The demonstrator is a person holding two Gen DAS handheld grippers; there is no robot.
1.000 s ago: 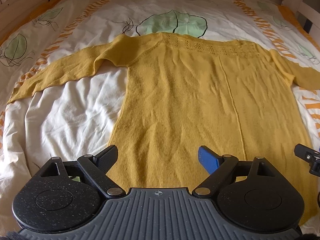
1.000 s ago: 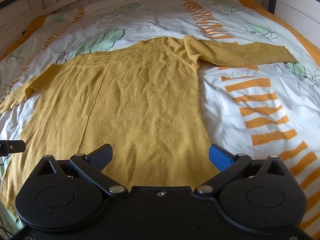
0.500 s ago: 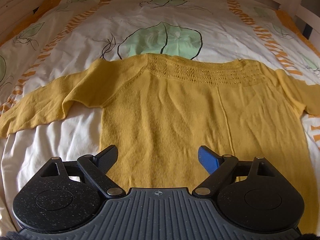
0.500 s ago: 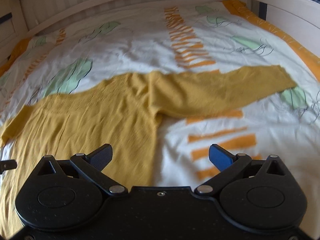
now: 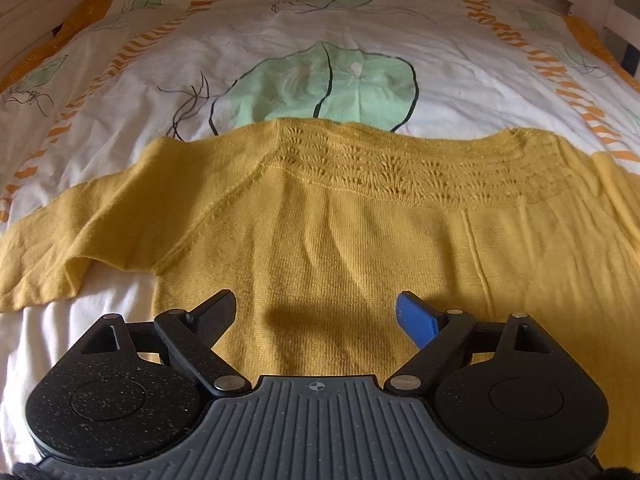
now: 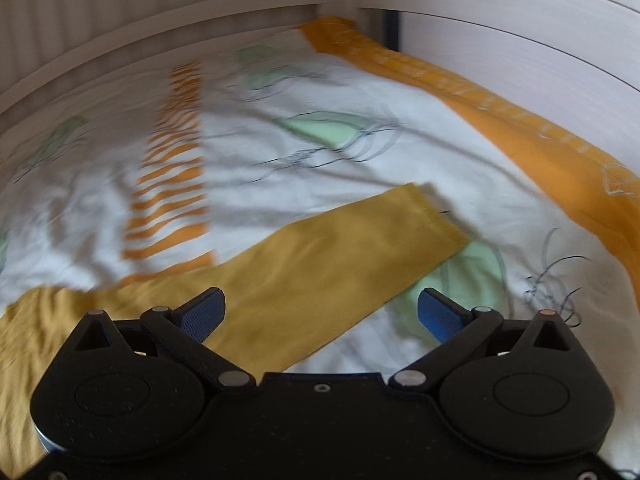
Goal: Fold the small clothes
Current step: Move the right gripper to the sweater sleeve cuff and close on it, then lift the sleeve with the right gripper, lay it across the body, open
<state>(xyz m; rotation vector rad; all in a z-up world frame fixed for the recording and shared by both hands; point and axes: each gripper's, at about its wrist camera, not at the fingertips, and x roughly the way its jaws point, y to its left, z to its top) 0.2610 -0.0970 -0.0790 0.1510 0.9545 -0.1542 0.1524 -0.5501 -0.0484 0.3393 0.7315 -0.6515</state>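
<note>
While the sweater (image 5: 360,248) lies spread flat on the duvet (image 5: 280,40), neck band away from the cameras and both sleeves stretched out to the sides, neither gripper has hold of anything. The left gripper (image 5: 316,316) hangs over the upper body of the knit with its jaws wide apart and only bare cloth showing between them; the left sleeve (image 5: 60,248) runs off to the side. The right gripper (image 6: 320,312) is likewise spread wide and empty, angled over the right sleeve (image 6: 320,264), whose cuff (image 6: 436,212) points toward the bed rail (image 6: 500,32). That view is blurred, so fine detail is lost. The flat layout suits a sleeve-first fold: judging by their aim, each gripper is placed to take a sleeve and bring it across the body. No fold is made yet.
</note>
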